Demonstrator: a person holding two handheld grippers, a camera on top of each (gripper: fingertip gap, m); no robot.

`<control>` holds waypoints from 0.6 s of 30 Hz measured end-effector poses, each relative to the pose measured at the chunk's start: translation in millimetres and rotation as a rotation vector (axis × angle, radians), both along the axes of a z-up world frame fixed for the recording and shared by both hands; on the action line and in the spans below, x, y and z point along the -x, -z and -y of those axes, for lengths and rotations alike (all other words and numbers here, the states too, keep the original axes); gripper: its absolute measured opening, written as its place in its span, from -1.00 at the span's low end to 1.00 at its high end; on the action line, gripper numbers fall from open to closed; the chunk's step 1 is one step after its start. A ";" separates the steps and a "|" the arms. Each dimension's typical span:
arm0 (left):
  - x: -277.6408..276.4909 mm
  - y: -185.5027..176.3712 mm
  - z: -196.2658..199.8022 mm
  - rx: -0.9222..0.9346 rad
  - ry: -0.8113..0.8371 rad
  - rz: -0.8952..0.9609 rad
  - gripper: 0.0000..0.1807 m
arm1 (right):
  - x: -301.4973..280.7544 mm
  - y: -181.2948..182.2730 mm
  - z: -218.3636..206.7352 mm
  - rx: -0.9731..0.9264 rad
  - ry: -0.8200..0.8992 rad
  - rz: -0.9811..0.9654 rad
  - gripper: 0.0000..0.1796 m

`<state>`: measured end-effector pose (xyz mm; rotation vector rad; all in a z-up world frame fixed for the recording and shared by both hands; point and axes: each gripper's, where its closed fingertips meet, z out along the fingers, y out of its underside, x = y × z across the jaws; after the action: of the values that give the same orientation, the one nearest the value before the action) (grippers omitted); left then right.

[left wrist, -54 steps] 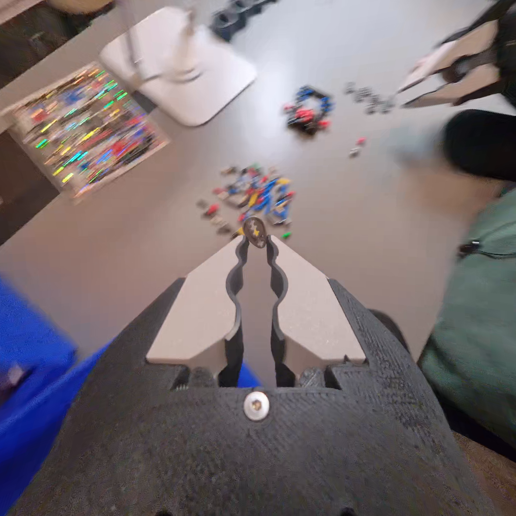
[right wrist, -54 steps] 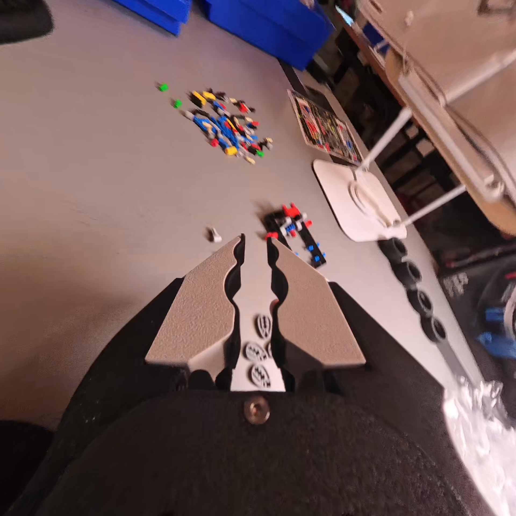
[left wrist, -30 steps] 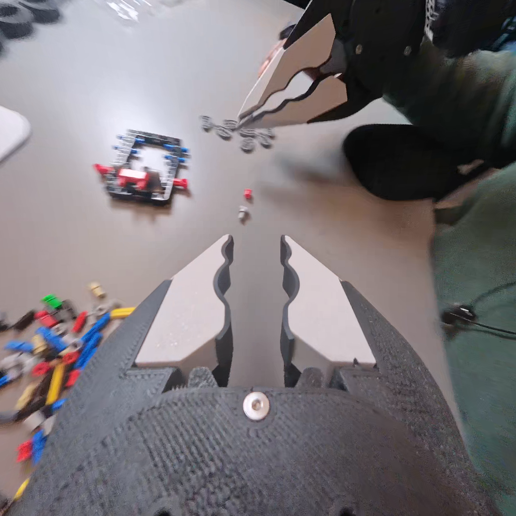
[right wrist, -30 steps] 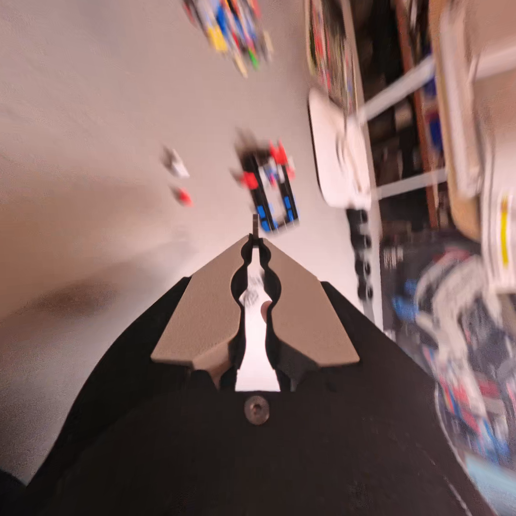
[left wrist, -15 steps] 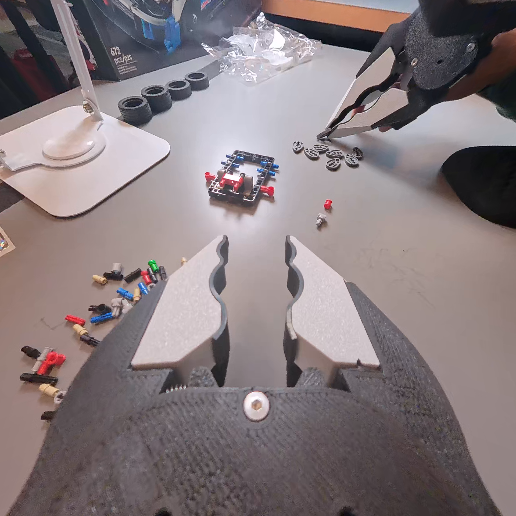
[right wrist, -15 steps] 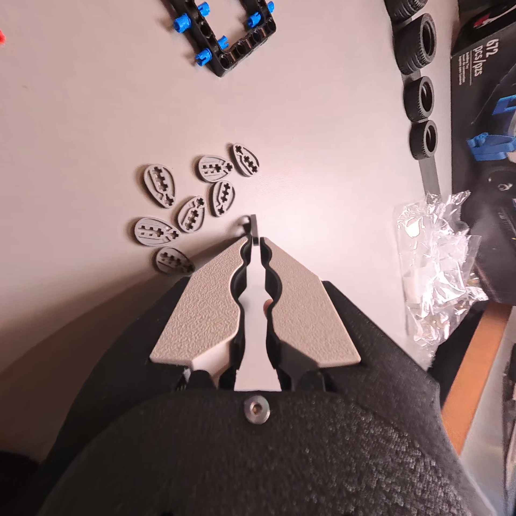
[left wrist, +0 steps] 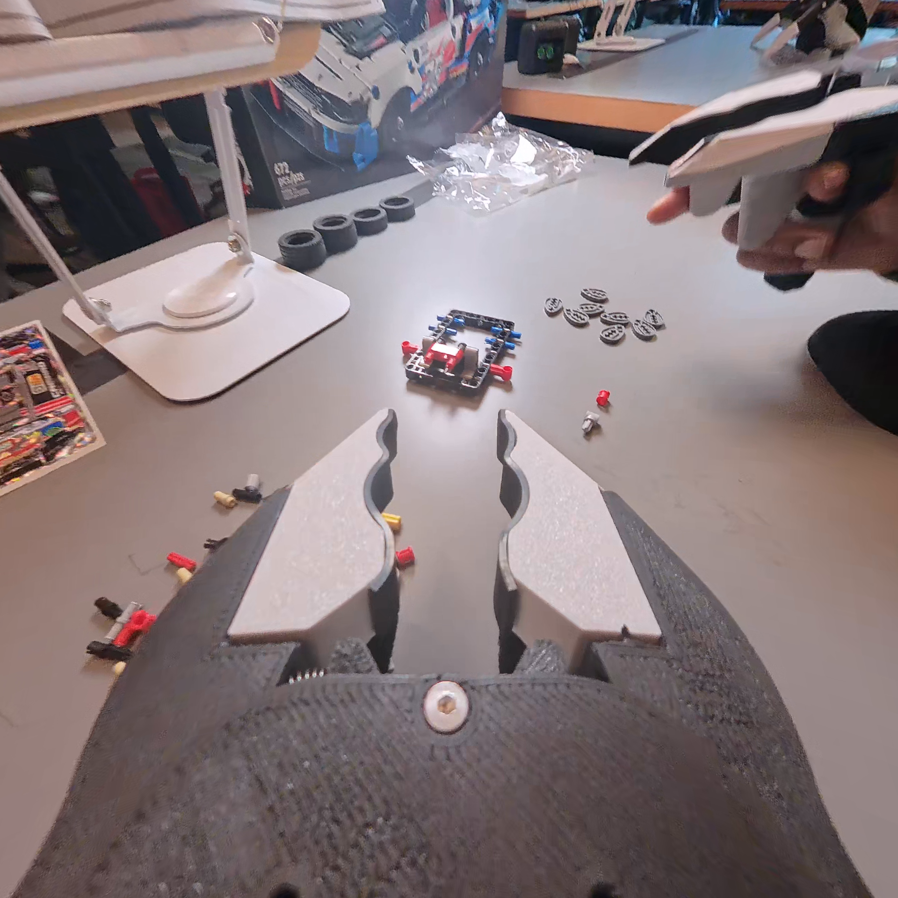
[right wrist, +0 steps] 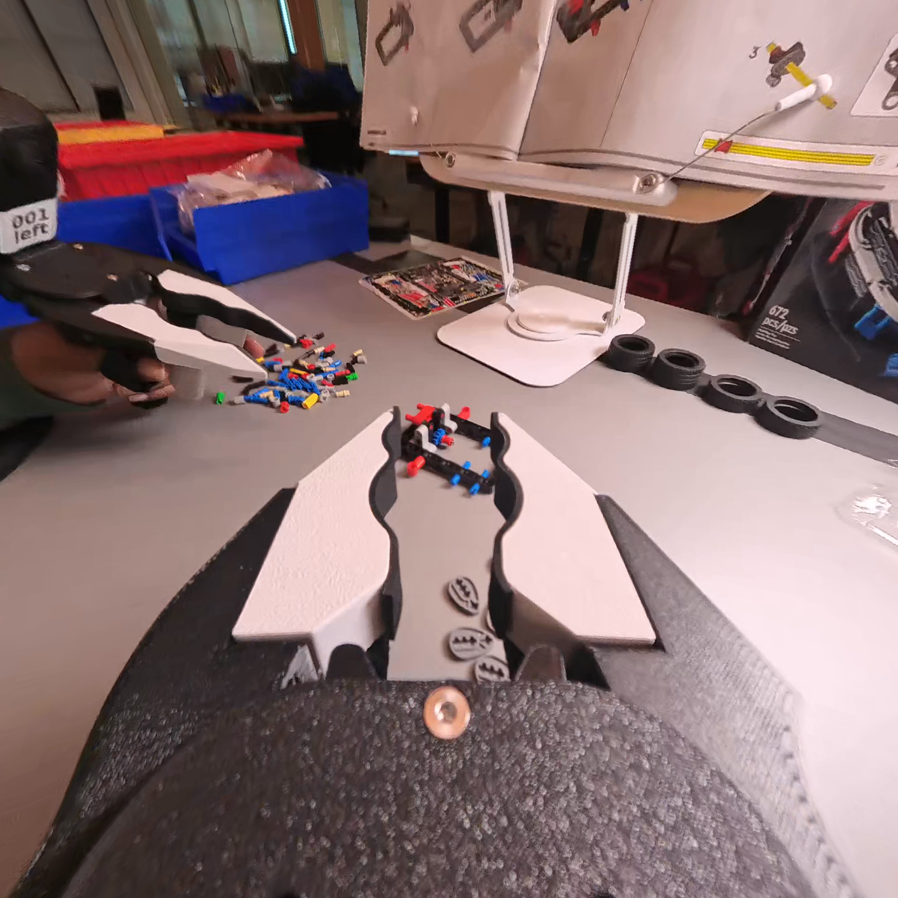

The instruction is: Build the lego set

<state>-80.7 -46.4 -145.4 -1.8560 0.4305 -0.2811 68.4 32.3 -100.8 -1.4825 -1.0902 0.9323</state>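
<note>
The black lego frame [left wrist: 461, 350] with blue pins and a red and grey centre lies on the grey table [left wrist: 729, 486]. My left gripper [left wrist: 444, 420] is open and empty, short of the frame, above the edge of the loose pieces [left wrist: 233, 493]. Several grey oval discs [left wrist: 605, 313] lie to the right of the frame. My right gripper [right wrist: 444, 418] is open and empty, raised above the discs [right wrist: 465, 595], and the frame [right wrist: 447, 452] shows between its fingers. Each gripper shows in the other's view: the right one [left wrist: 651, 170] and the left one [right wrist: 279, 357] by the pile of pieces [right wrist: 306, 379].
A red pin [left wrist: 602, 397] and a grey pin [left wrist: 590, 422] lie right of my left gripper. A white stand [left wrist: 209, 316] holds the instruction booklet [right wrist: 631, 73]. Several black tyres [left wrist: 347, 228], the set's box [left wrist: 379, 97], a plastic bag [left wrist: 500, 165], a sticker sheet [left wrist: 34, 408] and blue bins [right wrist: 272, 228] are around. There is about 20 cm between the tips of the two grippers. The red pin [left wrist: 602, 397] is about equally far from each gripper, around 12 cm.
My right gripper was shut on a thin grey disc by the group of discs; it has opened, empty, and risen. My left gripper stayed open and tilted up, level with the table.
</note>
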 end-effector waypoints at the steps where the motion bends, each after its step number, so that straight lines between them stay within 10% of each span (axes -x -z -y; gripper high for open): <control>1: 2.2 -2.2 -0.6 -0.017 -0.011 0.004 -0.55 | 2.1 3.3 0.9 -0.009 0.004 -0.012 -0.62; 18: 74.2 -75.1 3.4 -0.286 -0.265 -0.009 -0.69 | -10.1 5.1 -19.0 -0.084 0.061 -0.053 -1.00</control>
<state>-154.9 -49.8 -70.4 -1.6105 0.2139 -0.0283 78.5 51.3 -106.0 -1.4069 -1.0278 0.8677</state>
